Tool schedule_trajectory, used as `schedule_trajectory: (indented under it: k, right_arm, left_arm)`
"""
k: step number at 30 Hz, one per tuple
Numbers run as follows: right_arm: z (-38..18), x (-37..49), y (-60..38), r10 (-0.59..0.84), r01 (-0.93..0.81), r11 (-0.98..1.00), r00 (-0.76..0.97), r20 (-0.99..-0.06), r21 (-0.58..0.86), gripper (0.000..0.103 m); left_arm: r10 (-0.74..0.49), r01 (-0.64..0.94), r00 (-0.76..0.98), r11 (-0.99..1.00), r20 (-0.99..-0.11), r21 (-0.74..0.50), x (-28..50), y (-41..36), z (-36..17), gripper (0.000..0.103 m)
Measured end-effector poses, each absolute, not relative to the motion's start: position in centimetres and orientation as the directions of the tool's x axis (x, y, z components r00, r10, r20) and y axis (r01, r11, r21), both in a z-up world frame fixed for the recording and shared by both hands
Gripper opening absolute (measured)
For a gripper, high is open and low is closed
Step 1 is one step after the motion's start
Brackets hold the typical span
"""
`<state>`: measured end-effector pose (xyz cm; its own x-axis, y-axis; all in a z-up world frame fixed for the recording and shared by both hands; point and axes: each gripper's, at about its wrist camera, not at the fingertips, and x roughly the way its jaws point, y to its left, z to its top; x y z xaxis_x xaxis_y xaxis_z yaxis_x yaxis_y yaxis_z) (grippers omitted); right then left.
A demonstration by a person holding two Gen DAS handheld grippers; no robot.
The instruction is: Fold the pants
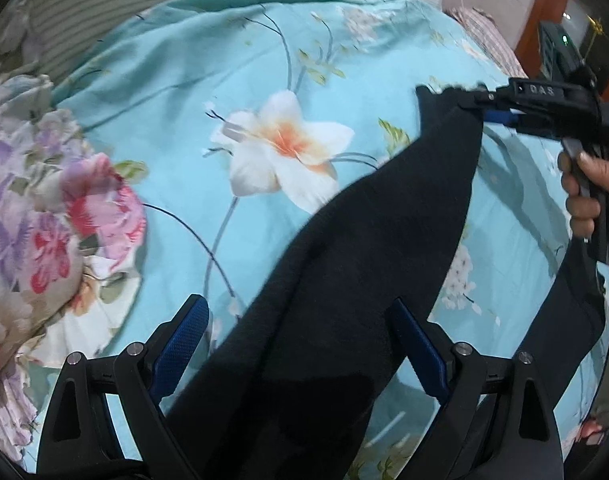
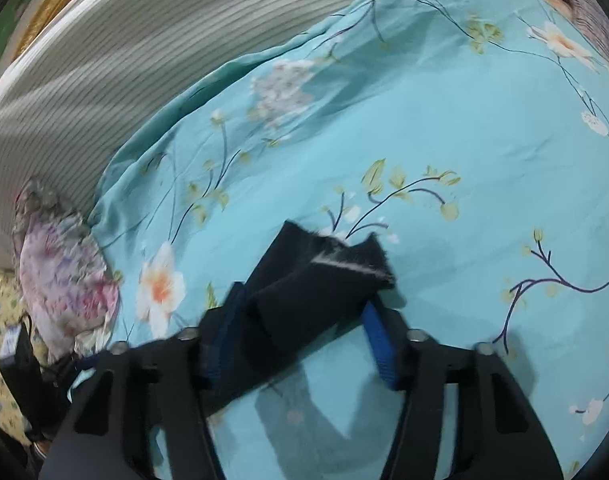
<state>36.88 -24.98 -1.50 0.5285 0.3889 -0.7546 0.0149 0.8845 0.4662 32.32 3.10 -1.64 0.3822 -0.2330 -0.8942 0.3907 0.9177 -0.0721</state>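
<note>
Turquoise bedding printed with white and orange blossoms covered the bed [image 1: 176, 92], with a striped cloth [image 2: 104, 64] along its far edge and a bunched floral fabric [image 1: 44, 200] near its left edge. Dark pants [image 1: 344, 280] hung lifted above the sheet, stretched as a sagging band between the two hands rather than lying flat. One end ran down between the fingers of the left gripper [image 1: 304, 344], whose jaws stood wide, the blue pads showing clear of the cloth on the left side, so no grip was evident there. The right gripper [image 2: 300, 332], held in a hand [image 1: 584, 196], had its jaws part-way in around a bunched end of the pants, seemingly the hem; whether the pads truly pinched it could not be told through the blur. The fabric looked soft, limp and light, likely a knit that drapes and slides, so it would probably fold best if taken by the hem corners or the waistband, pulled taut, then lowered onto the bed.
</note>
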Motion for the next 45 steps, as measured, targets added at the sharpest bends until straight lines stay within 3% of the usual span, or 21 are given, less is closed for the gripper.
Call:
schedule_trajectory:
  k: [2,3,4,5,18,32,45]
  right_arm:
    - [-1.3,36.7,-25.2,0.381,0.015,0.887,0.538,-0.752,0.461,0.027]
    - [-1.2,36.4,-25.4,0.386,0.008,0.886,0.542,-0.746,0.464,0.021]
    - [-1.0,36.2,-25.5,0.390,0.000,0.885,0.546,-0.741,0.466,0.020]
    - [-0.8,35.8,-25.7,0.394,-0.007,0.884,0.550,-0.736,0.468,0.018]
    - [1.1,26.7,-29.9,0.482,-0.046,0.831,0.557,-0.677,0.554,0.015]
    - [2.5,16.9,-32.3,0.529,-0.071,0.786,0.591,-0.609,0.614,0.015]
    - [-0.7,12.3,-34.5,0.486,0.006,0.795,0.594,-0.642,0.607,0.015]
  left_arm:
    - [-0.254,0.396,0.364,0.913,-0.896,-0.098,32.2,2.9,-1.8,0.053]
    - [-0.256,0.393,0.358,0.914,-0.898,-0.104,32.2,2.7,-1.8,0.044]
    - [-0.248,0.390,0.363,0.916,-0.898,-0.095,32.0,2.6,-1.7,0.023]
    - [-0.241,0.391,0.370,0.916,-0.897,-0.085,31.8,2.6,-1.5,0.010]
    - [-0.383,0.435,0.416,0.880,-0.825,-0.189,19.6,1.6,3.3,0.005]
    - [-0.435,0.409,0.424,0.874,-0.794,-0.261,12.5,1.0,3.7,0.005]
    - [-0.432,0.437,0.373,0.862,-0.822,-0.255,9.0,-0.6,1.5,0.006]
